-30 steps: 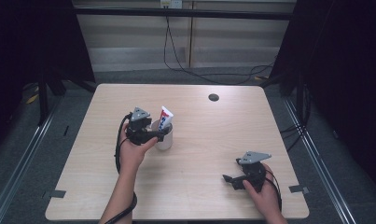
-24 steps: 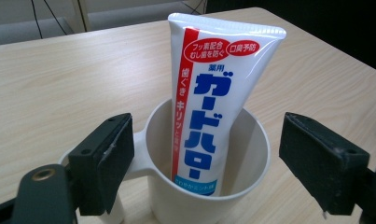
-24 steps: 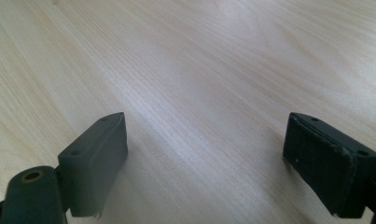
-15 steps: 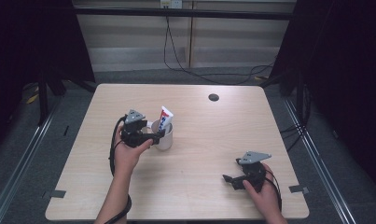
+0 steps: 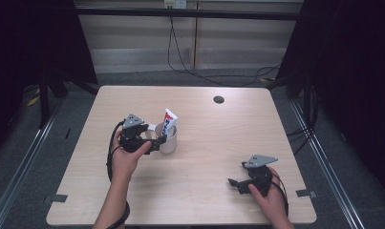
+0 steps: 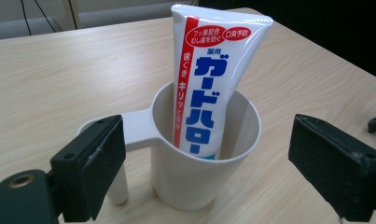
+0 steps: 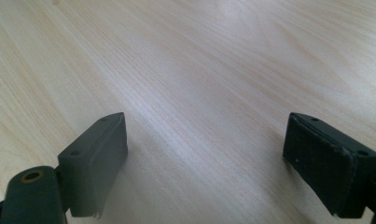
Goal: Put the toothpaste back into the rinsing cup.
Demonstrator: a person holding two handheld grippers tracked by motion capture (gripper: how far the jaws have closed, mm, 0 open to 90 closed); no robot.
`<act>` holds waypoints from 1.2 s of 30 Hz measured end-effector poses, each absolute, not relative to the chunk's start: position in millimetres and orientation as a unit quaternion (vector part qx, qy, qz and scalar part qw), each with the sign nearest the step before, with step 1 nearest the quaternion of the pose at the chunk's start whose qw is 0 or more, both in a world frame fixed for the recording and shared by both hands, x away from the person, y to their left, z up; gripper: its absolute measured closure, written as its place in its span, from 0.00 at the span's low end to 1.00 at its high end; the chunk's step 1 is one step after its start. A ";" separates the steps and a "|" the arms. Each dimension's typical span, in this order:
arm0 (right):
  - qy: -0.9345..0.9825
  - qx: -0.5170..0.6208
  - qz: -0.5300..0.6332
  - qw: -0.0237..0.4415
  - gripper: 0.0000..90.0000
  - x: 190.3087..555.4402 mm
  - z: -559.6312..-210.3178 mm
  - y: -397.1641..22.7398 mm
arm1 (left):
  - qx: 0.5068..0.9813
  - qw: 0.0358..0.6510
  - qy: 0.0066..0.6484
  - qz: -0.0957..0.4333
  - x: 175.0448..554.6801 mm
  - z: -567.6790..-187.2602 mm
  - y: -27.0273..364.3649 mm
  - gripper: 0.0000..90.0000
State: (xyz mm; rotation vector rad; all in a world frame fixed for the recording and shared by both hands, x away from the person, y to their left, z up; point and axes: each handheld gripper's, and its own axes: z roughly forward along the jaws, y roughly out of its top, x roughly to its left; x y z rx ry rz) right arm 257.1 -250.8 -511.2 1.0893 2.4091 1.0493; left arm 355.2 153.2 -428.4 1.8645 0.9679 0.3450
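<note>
- The pale wooden table (image 5: 204, 191) carried a small dark round disc (image 5: 219, 99) near its far edge
- The left gripper (image 5: 157, 143) sat just beside the white cup, its 2 jaws spread wide to either side of the cup and clear of it
- The right gripper (image 5: 234, 183) rested near the table's front right, its 2 jaws wide apart over bare wood
- The white cup (image 6: 199, 158) stood upright left of centre, handle toward the left gripper
- 1 toothpaste tube (image 6: 209, 79) leaned inside the cup, its flat end up
</note>
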 end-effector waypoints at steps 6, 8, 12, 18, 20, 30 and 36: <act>0.838 0.379 0.365 0.148 0.15 257.1 -511.2 -250.8 | 0.767 0.485 0.398 0.133 352.8 -431.6 158.5 0.11; 0.838 0.379 0.365 0.148 0.15 257.1 -511.2 -250.8 | 0.769 0.483 0.397 0.133 352.3 -431.8 160.0 0.11; 0.838 0.379 0.365 0.148 0.15 257.1 -511.2 -250.8 | 0.769 0.480 0.401 0.131 350.3 -434.4 164.4 0.11; 0.838 0.379 0.365 0.148 0.15 257.1 -511.2 -250.8 | 0.775 0.471 0.401 0.130 347.3 -439.5 170.1 0.11; 0.838 0.379 0.365 0.148 0.15 257.1 -511.2 -250.8 | 0.775 0.471 0.400 0.130 345.7 -440.7 172.5 0.11; 0.838 0.379 0.365 0.148 0.15 257.1 -511.2 -250.8 | 0.779 0.461 0.405 0.131 339.5 -450.4 185.2 0.13; 0.838 0.379 0.365 0.148 0.15 257.1 -511.2 -250.8 | 0.783 0.454 0.404 0.131 336.1 -457.5 189.1 0.14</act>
